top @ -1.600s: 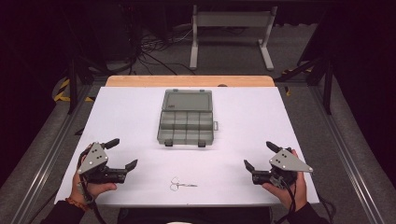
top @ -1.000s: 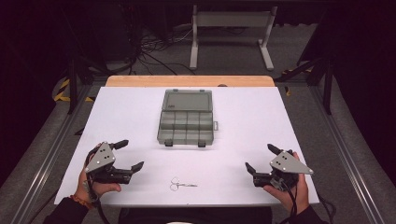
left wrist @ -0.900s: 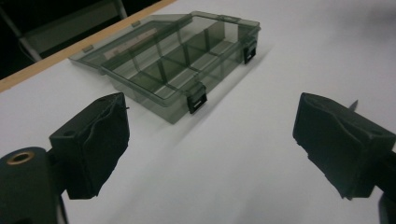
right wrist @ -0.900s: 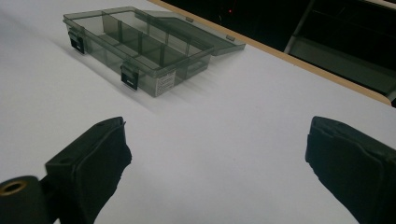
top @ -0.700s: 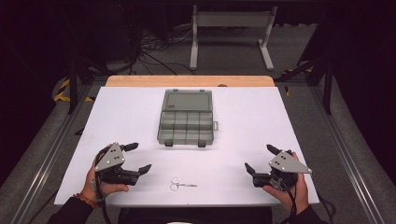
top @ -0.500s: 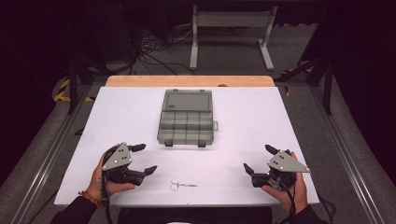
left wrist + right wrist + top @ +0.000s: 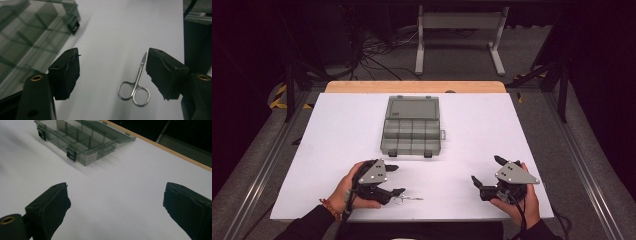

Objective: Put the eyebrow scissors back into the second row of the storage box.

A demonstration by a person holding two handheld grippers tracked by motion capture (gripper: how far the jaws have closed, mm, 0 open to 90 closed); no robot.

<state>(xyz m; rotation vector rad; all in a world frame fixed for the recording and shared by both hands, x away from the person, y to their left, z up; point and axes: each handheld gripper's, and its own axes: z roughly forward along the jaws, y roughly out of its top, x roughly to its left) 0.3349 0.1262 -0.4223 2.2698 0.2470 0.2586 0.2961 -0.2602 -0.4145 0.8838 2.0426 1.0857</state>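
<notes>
High view: left gripper (image 7: 395, 179) has moved to the scissors (image 7: 135, 85) — jaws closing, scissors between, unpinched; right gripper (image 7: 486, 172) wide open, empty; organizer box (image 7: 412, 125) open, compartments empty.

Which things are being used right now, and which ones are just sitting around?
In use:
- small scissors, lying flat
- left gripper, jaws closing around them, not yet touching

Just lying about:
- open compartment box
- right gripper, open over bare table

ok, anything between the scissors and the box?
No. High view shows bare white table between scissors and box; the left gripper sits just left of that stretch.
</notes>
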